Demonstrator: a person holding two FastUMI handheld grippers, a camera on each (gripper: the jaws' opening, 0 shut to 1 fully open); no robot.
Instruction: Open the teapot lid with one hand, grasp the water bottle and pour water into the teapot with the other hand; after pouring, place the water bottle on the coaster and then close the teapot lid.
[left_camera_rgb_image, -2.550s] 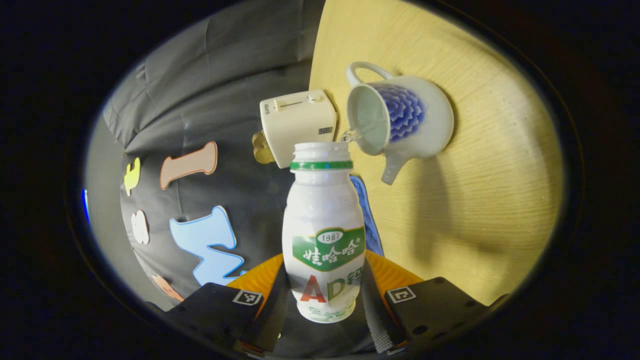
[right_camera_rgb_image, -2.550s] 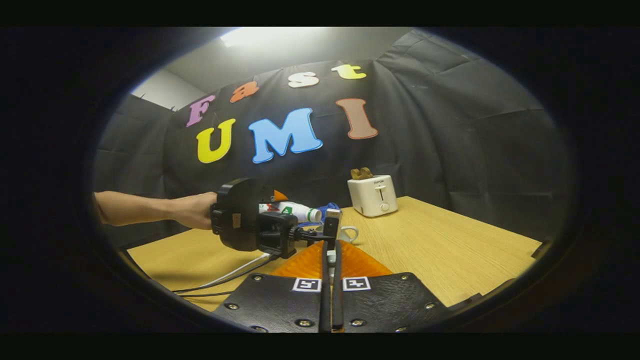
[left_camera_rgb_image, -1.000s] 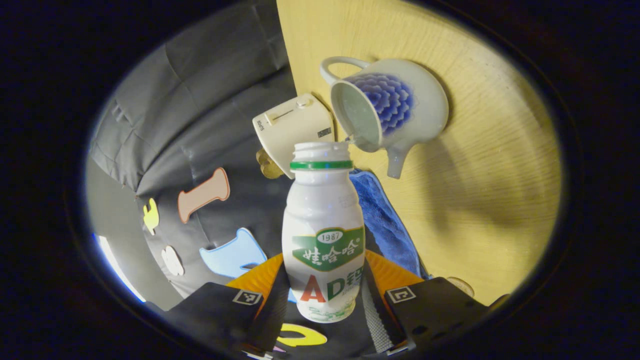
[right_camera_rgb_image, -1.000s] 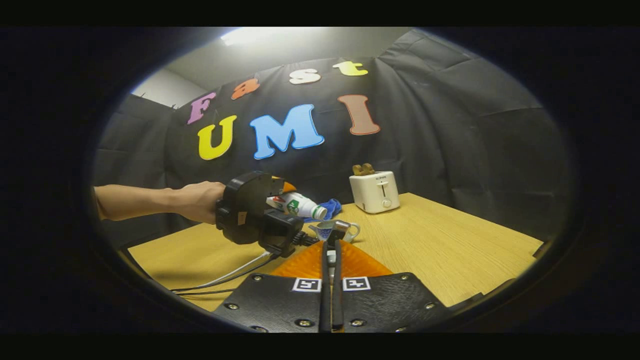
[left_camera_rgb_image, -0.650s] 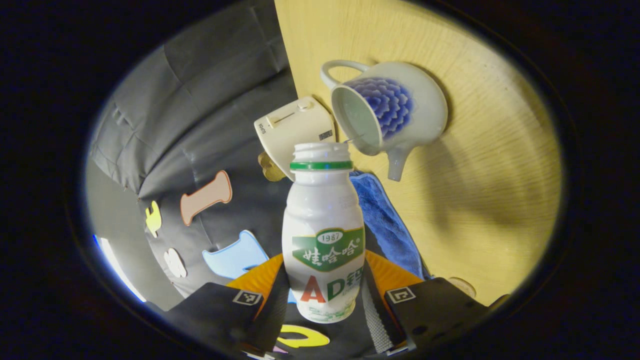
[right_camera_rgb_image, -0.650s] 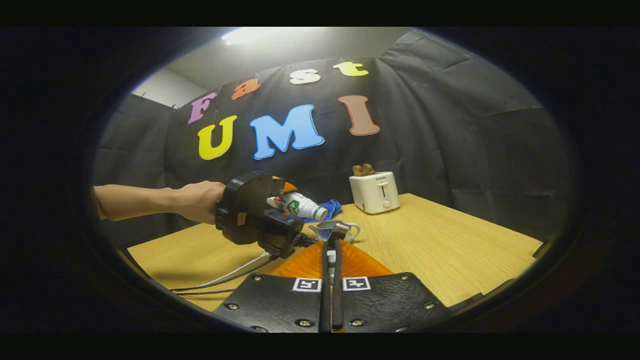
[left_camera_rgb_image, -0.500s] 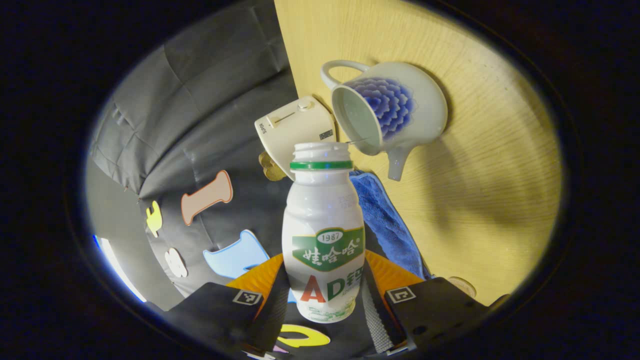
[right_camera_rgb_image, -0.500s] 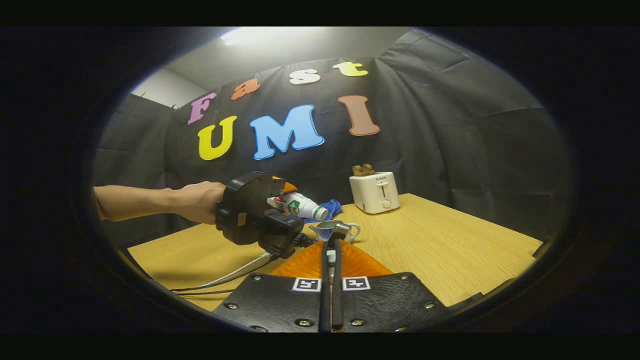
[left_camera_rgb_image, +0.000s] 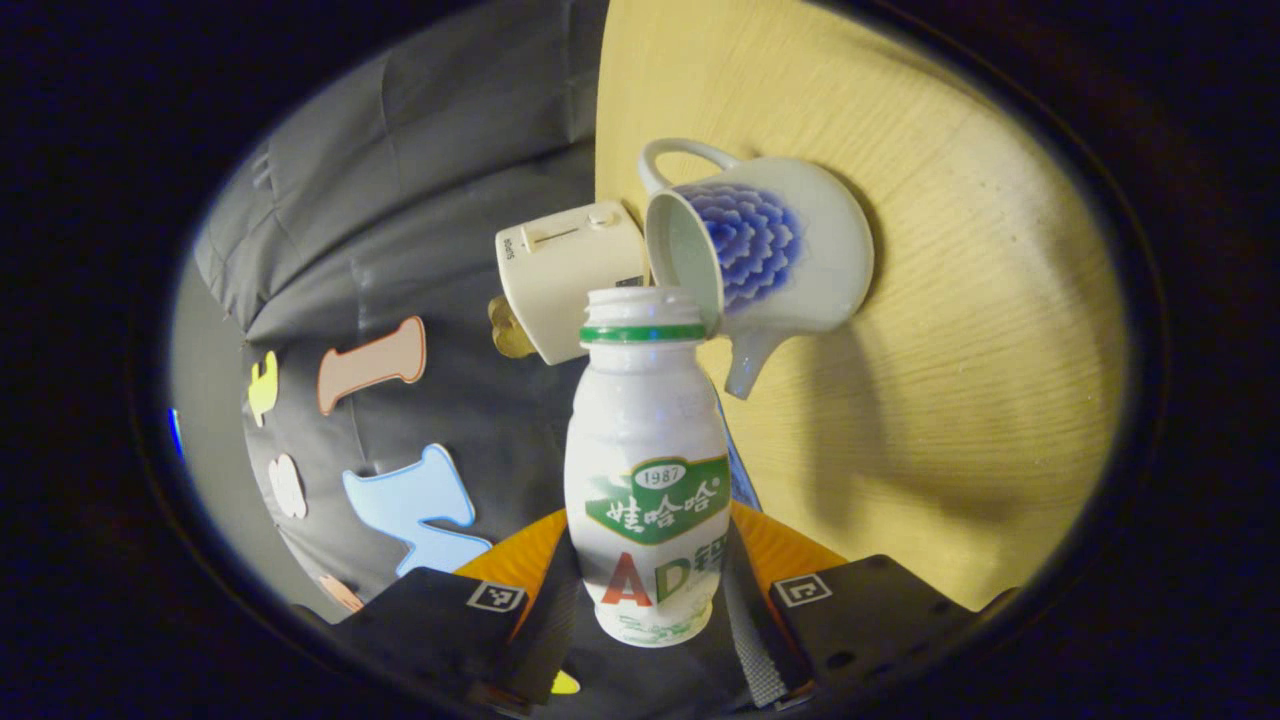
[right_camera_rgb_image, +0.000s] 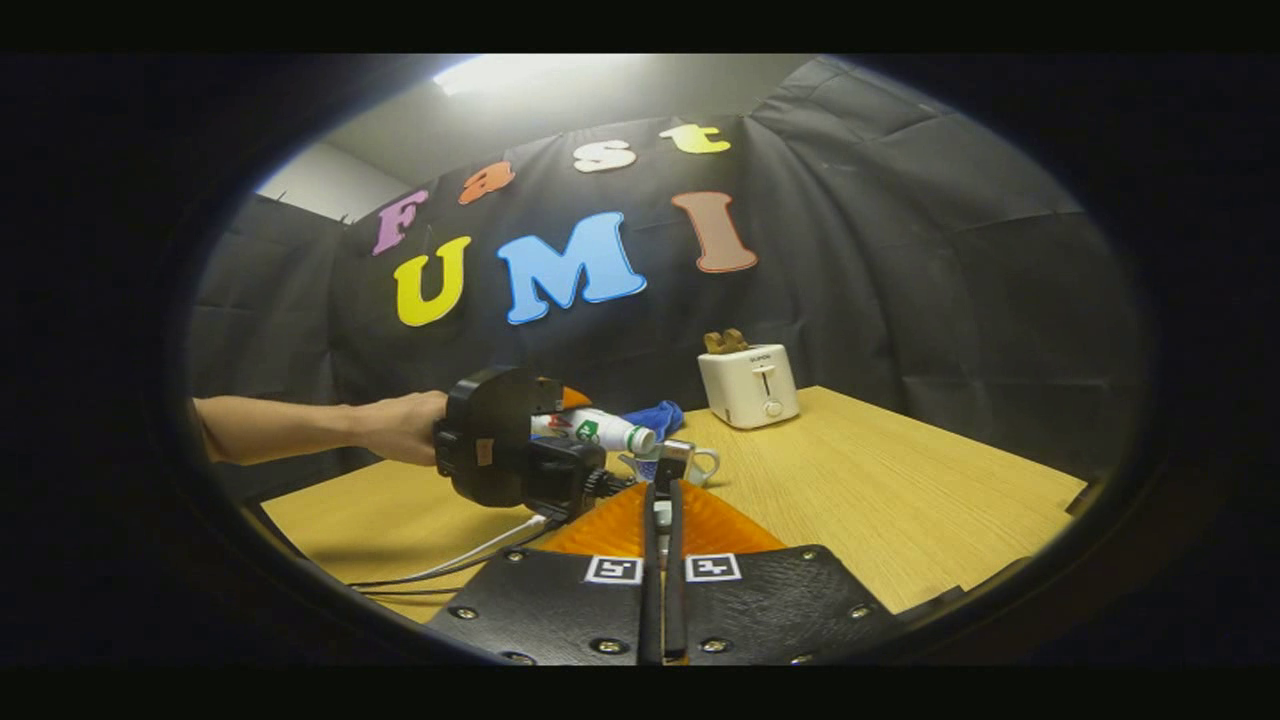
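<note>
**Bottle at the pot mouth, lid held off**

Teapot (left_camera_rgb_image: 770, 250) sits on the wooden table (left_camera_rgb_image: 960, 400), mouth uncovered, spout toward the blue cloth (right_camera_rgb_image: 655, 413). Water bottle (left_camera_rgb_image: 647, 470) is tipped on its side, its open neck just over the rim — positioned so any flow drops inside; no stream visible. Left gripper (left_camera_rgb_image: 650, 605) is clamped on the bottle's lower body from both sides. Right gripper (right_camera_rgb_image: 662, 520) has its fingers nearly together, pinching a small knob at the tips — probably the lid (right_camera_rgb_image: 672, 452), held up clear of the pour. Toaster (right_camera_rgb_image: 749, 385) stands behind, well apart.
</note>
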